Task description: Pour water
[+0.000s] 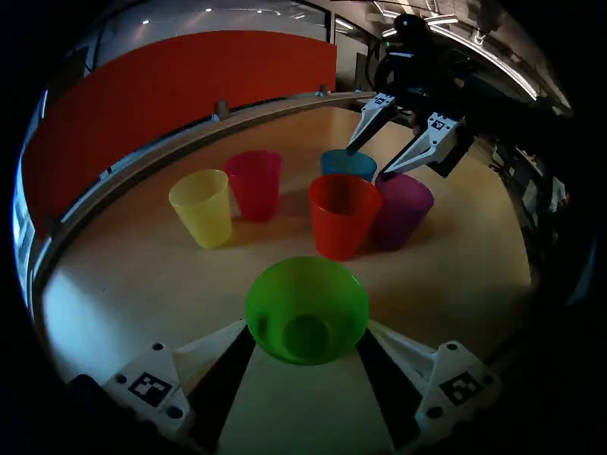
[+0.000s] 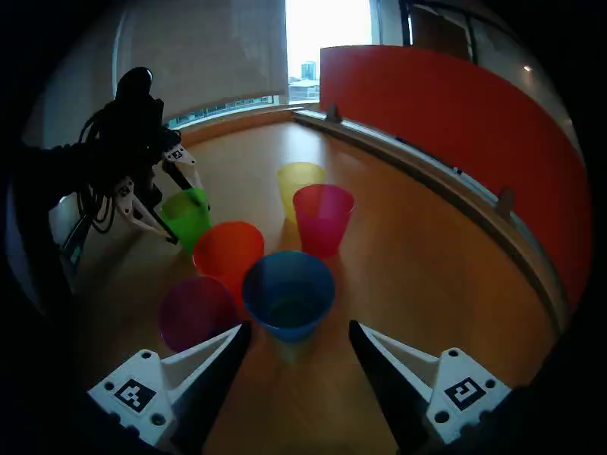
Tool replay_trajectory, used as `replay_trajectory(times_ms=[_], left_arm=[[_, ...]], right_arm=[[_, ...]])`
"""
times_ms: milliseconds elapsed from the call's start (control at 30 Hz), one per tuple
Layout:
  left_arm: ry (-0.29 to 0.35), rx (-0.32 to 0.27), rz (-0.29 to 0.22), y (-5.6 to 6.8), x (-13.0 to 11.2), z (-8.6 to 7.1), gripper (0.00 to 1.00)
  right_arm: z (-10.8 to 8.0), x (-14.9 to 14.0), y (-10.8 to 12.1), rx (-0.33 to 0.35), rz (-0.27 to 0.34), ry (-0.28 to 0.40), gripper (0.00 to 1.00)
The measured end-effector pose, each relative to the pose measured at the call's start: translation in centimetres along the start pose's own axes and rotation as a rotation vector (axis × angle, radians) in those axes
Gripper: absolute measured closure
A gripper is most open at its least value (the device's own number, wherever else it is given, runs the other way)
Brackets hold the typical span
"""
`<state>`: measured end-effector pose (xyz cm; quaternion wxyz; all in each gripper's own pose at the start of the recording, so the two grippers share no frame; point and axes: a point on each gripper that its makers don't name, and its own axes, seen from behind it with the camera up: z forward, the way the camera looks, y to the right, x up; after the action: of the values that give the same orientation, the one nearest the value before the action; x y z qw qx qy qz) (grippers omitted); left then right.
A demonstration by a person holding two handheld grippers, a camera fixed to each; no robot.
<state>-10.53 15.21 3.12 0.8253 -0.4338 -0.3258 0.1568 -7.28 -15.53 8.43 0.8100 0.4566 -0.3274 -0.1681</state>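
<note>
My left gripper (image 1: 307, 327) is shut on a green cup (image 1: 307, 311), one finger pressing each side of it near the table's front edge. Inside, the green cup looks empty. The right gripper view has this gripper (image 2: 190, 221) and the green cup (image 2: 186, 216) at the left. My right gripper (image 2: 297, 326) is open, its fingertips on either side of a blue cup (image 2: 288, 296) without touching it. In the left gripper view the right gripper (image 1: 366, 161) hangs over the blue cup (image 1: 349, 163). I cannot tell whether the blue cup holds water.
Standing close together on the wooden table (image 1: 470, 258) are a yellow cup (image 1: 203, 206), a pink cup (image 1: 254, 182), an orange cup (image 1: 343, 212) and a purple cup (image 1: 402, 208). A red partition (image 1: 174, 91) runs along the table's far edge.
</note>
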Motion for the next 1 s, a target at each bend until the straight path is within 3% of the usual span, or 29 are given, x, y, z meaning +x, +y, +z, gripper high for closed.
replay_trajectory(times_ms=[1000], left_arm=[[-0.009,0.002,0.001,-0.3,0.0,0.5,0.14]], right_arm=[[3.2,1.0,-0.7,0.031,-0.010,-0.008,0.01]])
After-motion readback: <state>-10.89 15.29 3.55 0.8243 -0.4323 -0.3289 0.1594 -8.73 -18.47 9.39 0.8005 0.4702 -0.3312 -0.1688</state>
